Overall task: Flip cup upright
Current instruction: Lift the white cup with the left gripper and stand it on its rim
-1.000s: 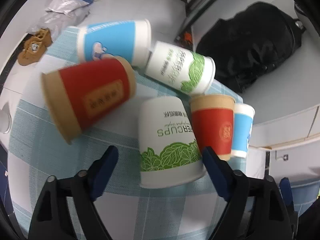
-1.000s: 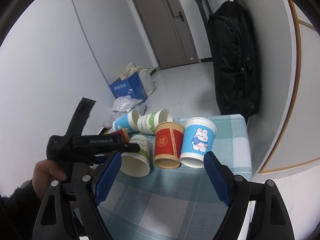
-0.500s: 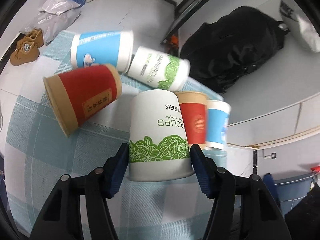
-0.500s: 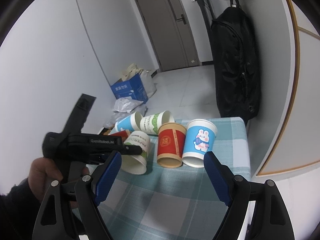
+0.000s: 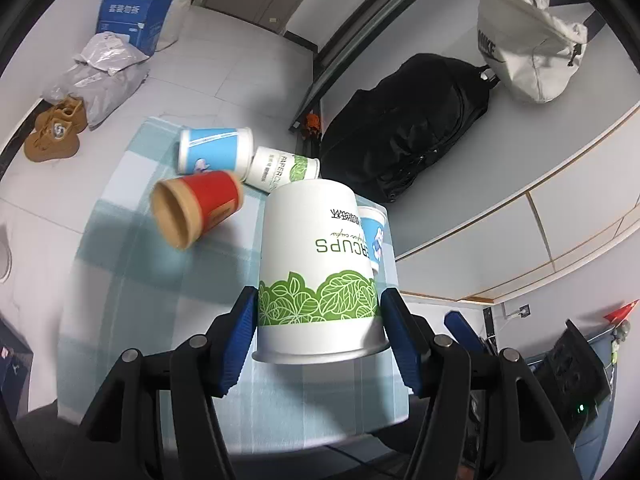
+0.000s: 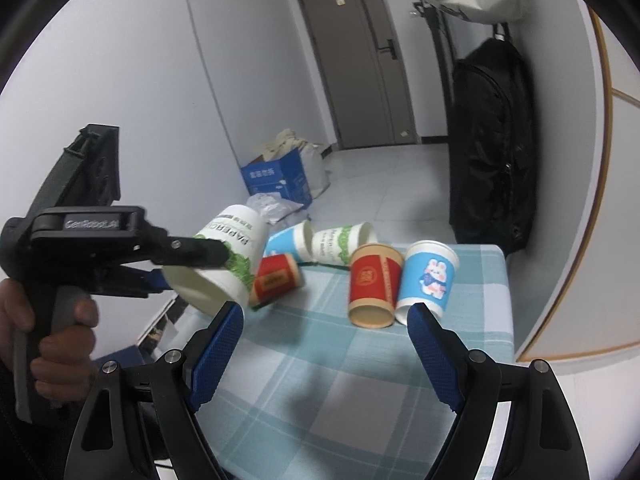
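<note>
My left gripper (image 5: 318, 320) is shut on a white paper cup with green leaves (image 5: 316, 264) and holds it above the checked tablecloth (image 5: 160, 280), mouth toward the camera. In the right wrist view that cup (image 6: 224, 256) hangs tilted in the left gripper (image 6: 192, 256) at the table's left side. My right gripper (image 6: 324, 344) is open and empty above the cloth (image 6: 320, 380). A red cup (image 6: 276, 280) lies on its side. A second red cup (image 6: 374, 290) and a blue rabbit cup (image 6: 426, 282) stand mouth down.
A blue cup (image 5: 214, 154) and another green-leaf cup (image 5: 282, 170) lie on their sides at the far end. A black bag (image 6: 492, 140) hangs by the right wall. A blue box (image 6: 276, 178), plastic bags and shoes (image 5: 56, 130) are on the floor.
My left gripper closed on the green-leaf cup and lifted it off the cloth toward the left. The lying red cup rolled a little. The right gripper stayed open.
</note>
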The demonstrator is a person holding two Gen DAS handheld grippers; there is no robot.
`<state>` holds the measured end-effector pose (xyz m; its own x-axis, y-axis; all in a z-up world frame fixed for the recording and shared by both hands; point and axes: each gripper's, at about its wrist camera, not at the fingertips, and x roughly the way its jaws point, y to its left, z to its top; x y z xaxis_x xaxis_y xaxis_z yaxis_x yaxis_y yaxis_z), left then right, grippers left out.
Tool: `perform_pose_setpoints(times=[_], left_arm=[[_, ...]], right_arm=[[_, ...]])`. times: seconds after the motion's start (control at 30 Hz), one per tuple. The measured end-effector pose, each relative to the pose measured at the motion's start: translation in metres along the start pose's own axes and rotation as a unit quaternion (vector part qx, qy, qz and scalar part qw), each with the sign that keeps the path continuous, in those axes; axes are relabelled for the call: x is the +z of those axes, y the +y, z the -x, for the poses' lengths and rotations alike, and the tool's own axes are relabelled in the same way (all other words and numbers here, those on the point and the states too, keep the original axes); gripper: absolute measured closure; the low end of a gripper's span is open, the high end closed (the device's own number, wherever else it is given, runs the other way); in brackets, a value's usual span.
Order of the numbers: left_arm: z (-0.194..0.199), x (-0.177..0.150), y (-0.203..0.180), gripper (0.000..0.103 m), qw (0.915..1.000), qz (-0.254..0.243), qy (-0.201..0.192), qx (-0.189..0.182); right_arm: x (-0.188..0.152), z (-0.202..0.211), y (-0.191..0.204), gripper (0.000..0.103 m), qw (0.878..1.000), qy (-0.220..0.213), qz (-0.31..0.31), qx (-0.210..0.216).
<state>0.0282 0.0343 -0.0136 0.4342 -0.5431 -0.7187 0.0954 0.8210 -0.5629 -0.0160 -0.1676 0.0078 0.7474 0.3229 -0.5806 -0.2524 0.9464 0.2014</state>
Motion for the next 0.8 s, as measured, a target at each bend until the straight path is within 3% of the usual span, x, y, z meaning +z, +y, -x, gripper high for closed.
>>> perform_pose_setpoints(times=[0.27, 0.8], left_arm=[[0.006, -0.03, 0.022, 0.046, 0.9999, 0.001, 0.011, 0.005], [-0.045, -0.051, 0.049, 0.046, 0.9967, 0.007, 0.07, 0.039]], right_arm=[[-0.006, 0.011, 0.016, 0.019, 1.0, -0.004, 0.018, -0.009], [-0.023, 0.005, 0.012, 0.019, 0.998, 0.025, 0.032, -0.046]])
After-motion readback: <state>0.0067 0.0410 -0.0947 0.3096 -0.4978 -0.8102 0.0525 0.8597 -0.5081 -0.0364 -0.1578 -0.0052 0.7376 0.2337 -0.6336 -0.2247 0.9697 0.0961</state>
